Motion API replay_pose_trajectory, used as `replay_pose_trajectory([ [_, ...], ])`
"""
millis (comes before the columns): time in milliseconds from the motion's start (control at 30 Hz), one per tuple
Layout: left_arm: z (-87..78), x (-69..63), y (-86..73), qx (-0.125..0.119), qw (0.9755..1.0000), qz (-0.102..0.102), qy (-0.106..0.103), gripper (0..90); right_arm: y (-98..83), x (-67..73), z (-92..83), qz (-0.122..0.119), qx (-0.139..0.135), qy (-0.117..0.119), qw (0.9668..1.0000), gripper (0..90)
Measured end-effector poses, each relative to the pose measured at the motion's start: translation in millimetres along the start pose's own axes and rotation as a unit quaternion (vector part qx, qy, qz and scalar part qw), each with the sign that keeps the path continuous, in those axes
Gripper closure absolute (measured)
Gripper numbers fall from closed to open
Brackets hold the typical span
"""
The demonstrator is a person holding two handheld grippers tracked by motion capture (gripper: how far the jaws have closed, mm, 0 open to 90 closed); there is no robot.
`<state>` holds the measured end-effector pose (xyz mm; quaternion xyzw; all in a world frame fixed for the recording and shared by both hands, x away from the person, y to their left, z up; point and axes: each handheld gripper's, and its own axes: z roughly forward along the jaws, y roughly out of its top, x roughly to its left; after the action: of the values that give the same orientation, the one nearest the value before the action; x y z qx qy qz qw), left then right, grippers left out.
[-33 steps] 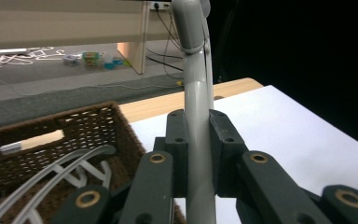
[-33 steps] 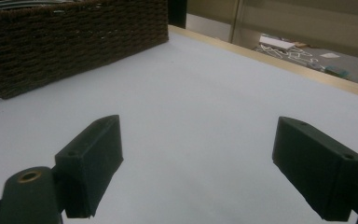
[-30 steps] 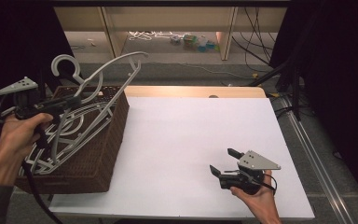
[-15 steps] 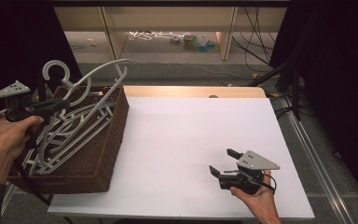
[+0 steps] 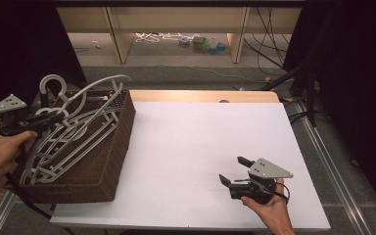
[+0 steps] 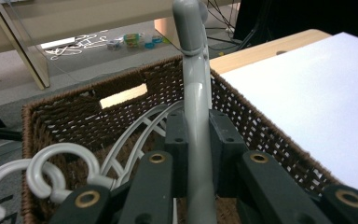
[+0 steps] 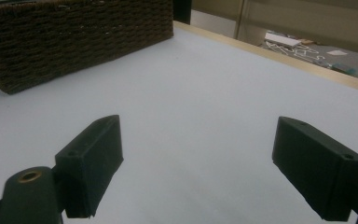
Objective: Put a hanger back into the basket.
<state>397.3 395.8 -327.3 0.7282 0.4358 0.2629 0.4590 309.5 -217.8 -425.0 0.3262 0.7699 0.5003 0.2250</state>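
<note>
Left gripper (image 5: 54, 117) over the wicker basket (image 5: 112, 161), jaws clamped on a grey hanger (image 6: 196, 140) above the pile. Right gripper (image 5: 234, 171) low on the white surface (image 5: 196, 142), jaws wide and empty.

One brown woven wicker basket (image 5: 105, 161) sits on the white surface (image 5: 196, 142), and several grey plastic clothes hangers (image 5: 73, 132) are tangled in it, too overlapped for an exact count. Two hand-held black grippers are about, the left gripper (image 5: 54, 117) and the right gripper (image 5: 234, 170).
</note>
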Motion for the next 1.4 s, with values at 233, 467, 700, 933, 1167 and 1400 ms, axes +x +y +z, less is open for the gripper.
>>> replay_pose_trajectory([
  [233, -3.8, 12.6, -15.3, 0.014, 0.9999, 0.000, 0.009, 79.4, -0.4, 0.7, 1.1, -0.001, 0.000, 0.001, 1.0000, 16.9],
  [467, -5.9, 20.2, -27.3, 0.033, 0.9994, -0.004, 0.011, 79.3, -0.8, 1.0, 2.0, -0.004, 0.004, 0.002, 1.0000, 16.9],
  [700, -2.7, 21.6, -31.1, 0.050, 0.9987, -0.012, 0.007, 79.3, -0.7, 0.9, 2.1, -0.002, 0.005, 0.004, 1.0000, 16.9],
  [933, 15.9, 17.8, -32.0, 0.099, 0.9951, -0.005, -0.001, 79.0, -0.9, 0.7, 1.4, -0.002, 0.012, 0.002, 0.9999, 16.9],
  [1167, 33.1, 11.9, -35.3, 0.141, 0.9900, 0.002, 0.000, 78.2, -1.2, 0.6, 2.7, -0.002, 0.007, 0.006, 1.0000, 16.9],
  [1400, 38.1, 16.9, -40.3, 0.177, 0.9838, -0.007, 0.029, 77.9, -1.4, 0.6, 2.9, -0.004, 0.009, 0.008, 0.9999, 16.9],
])
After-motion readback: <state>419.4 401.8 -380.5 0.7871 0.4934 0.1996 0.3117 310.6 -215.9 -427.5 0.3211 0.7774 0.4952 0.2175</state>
